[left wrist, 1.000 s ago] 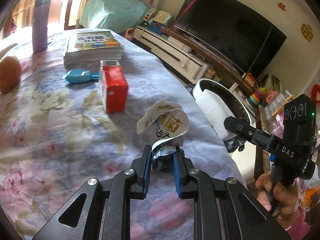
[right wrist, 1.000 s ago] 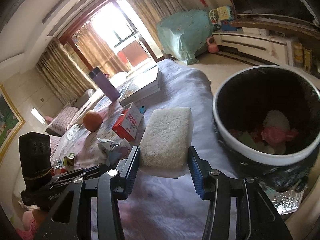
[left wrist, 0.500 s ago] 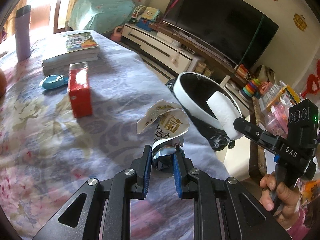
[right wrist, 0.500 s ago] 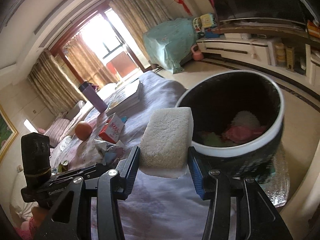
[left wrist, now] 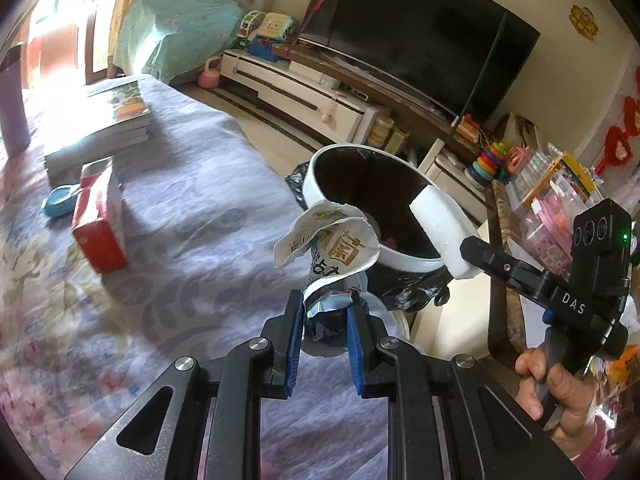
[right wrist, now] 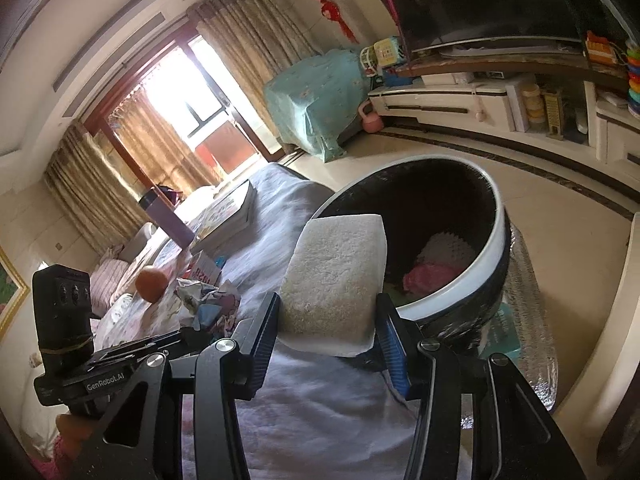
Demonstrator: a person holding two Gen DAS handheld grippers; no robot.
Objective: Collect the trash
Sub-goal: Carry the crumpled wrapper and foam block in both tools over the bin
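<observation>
Our left gripper (left wrist: 325,322) is clenched on a crumpled snack wrapper (left wrist: 328,246), and our right gripper (right wrist: 327,338) grips a white foam block (right wrist: 334,280) between its blue pads. Over the last second both have travelled sideways off the middle of the bench (left wrist: 180,240) toward its edge, and the grips have not altered. The bin (left wrist: 360,168), which sat off to the side a moment ago, now lies straight ahead of both loads, so we judge the carry nearly finished and the drop to be the step at hand.

Nearest us, the cloth-covered bench ends just under the wrapper. In the left view the foam block already overlaps the bin's white rim, though we cannot say for sure from these curved views whether it is above the opening or only in front of it. The wrapper's torn flap hangs close to the near rim, with the right gripper just beside it, so the two have little room between them.

Inside the bin some pink and white rubbish (right wrist: 430,276) lies low, leaving plenty of depth. Beyond it the floor (right wrist: 560,208) is bare up to the TV cabinet (left wrist: 296,80). Back on the bench, the red box (left wrist: 98,224) and stack of books (left wrist: 100,128) lie well apart from our path.
</observation>
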